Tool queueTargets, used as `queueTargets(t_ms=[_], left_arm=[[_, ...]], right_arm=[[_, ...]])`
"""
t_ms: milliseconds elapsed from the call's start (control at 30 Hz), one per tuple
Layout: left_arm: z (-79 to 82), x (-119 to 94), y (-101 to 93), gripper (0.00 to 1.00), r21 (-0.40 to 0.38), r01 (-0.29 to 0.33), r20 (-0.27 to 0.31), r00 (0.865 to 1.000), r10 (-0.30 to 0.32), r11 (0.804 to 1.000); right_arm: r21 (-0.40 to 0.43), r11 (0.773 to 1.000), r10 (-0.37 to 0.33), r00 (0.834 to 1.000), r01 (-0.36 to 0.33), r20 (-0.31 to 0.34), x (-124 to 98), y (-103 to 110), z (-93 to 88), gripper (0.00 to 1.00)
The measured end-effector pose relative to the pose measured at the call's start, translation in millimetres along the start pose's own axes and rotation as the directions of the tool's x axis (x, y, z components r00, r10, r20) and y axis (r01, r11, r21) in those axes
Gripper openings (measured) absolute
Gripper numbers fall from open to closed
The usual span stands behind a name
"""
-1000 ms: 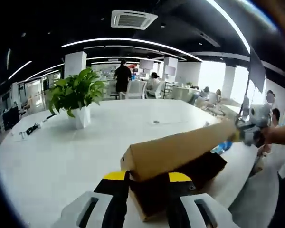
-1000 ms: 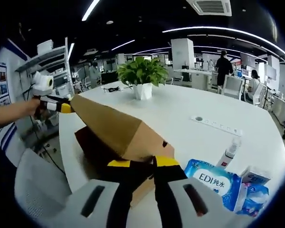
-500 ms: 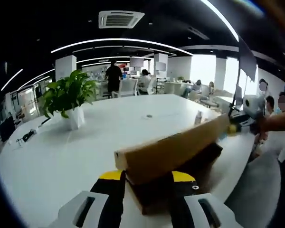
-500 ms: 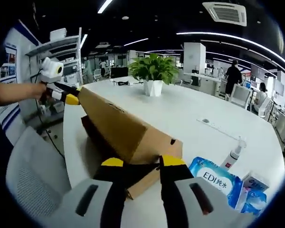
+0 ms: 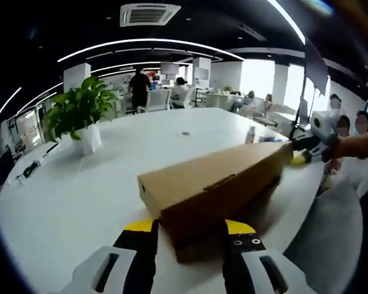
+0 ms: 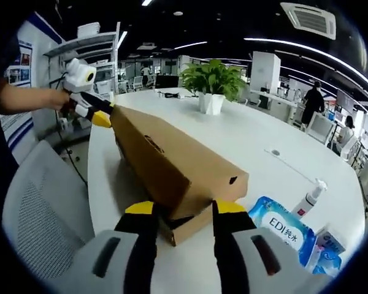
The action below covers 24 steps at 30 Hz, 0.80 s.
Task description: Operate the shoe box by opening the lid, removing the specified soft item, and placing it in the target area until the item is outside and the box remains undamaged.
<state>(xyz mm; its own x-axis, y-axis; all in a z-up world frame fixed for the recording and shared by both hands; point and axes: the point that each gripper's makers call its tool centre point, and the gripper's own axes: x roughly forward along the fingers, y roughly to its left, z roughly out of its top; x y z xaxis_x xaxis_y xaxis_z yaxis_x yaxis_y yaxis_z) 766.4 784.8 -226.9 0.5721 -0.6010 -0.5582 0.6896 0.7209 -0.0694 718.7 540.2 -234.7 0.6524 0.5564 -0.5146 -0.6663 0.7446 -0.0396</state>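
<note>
Left gripper view: left gripper (image 5: 189, 236) rises from the bottom, its yellow-tipped fingers (image 5: 140, 228) set wide either side of the near end of the shoe box (image 5: 216, 185); whether they press on it, cannot tell
Shoe box: brown cardboard, lying long on the white counter (image 5: 67, 190) near its edge; the lid (image 5: 208, 171) sits down over the darker base, a little askew at the near end
Right gripper, seen from the left: right gripper (image 5: 302, 154) at the far end of the box, a yellow tip just at the lid's far corner, held by a hand (image 5: 349, 147)
Right gripper view: right gripper (image 6: 183, 214) with fingers (image 6: 229, 211) spread wide astride the box end (image 6: 172, 165); contact cannot be told
Left gripper, seen from the right: left gripper (image 6: 93, 113) at the opposite box end, yellow tip touching the lid's corner
Counter items: potted plant (image 6: 213, 82) toward the far edge; blue wipes pack (image 6: 283, 226) and a pump bottle (image 6: 309, 197) just beside the box end
Chair: grey mesh chair (image 6: 40, 208) beside the counter edge
</note>
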Motion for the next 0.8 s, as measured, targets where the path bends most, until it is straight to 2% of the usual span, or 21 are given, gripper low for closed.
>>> queueTargets(t_ms=[167, 300, 500, 633, 800], left_arm=[[-10.9, 5, -1.1, 0.44, -0.013, 0.011, -0.032, 0.999, -0.011, 1.000], [-11.7, 4, -7.8, 0.45, -0.042, 0.014, -0.038, 0.999, -0.015, 0.999], [-16.4, 6, -15.8, 0.46, -0.055, 0.021, -0.060, 0.998, -0.024, 0.998], [-20.4, 8, -9.2, 0.44, -0.066, 0.014, -0.067, 0.998, -0.018, 0.998], [-33.6, 16, -6.1, 0.45, -0.075, 0.014, -0.092, 0.996, -0.021, 0.997]], right_arm=[[0.014, 1.000, 0.026, 0.999, -0.026, -0.024, 2, 8, -7.8, 0.37], [0.020, 0.999, 0.040, 0.999, -0.039, -0.034, 4, 11, -12.4, 0.40], [0.057, 0.998, 0.045, 0.998, -0.042, -0.051, 7, 14, -19.0, 0.39], [0.087, 0.996, 0.033, 0.998, -0.028, -0.055, 9, 13, -21.9, 0.37], [0.115, 0.993, 0.015, 0.997, -0.006, -0.074, 17, 10, -32.6, 0.36]])
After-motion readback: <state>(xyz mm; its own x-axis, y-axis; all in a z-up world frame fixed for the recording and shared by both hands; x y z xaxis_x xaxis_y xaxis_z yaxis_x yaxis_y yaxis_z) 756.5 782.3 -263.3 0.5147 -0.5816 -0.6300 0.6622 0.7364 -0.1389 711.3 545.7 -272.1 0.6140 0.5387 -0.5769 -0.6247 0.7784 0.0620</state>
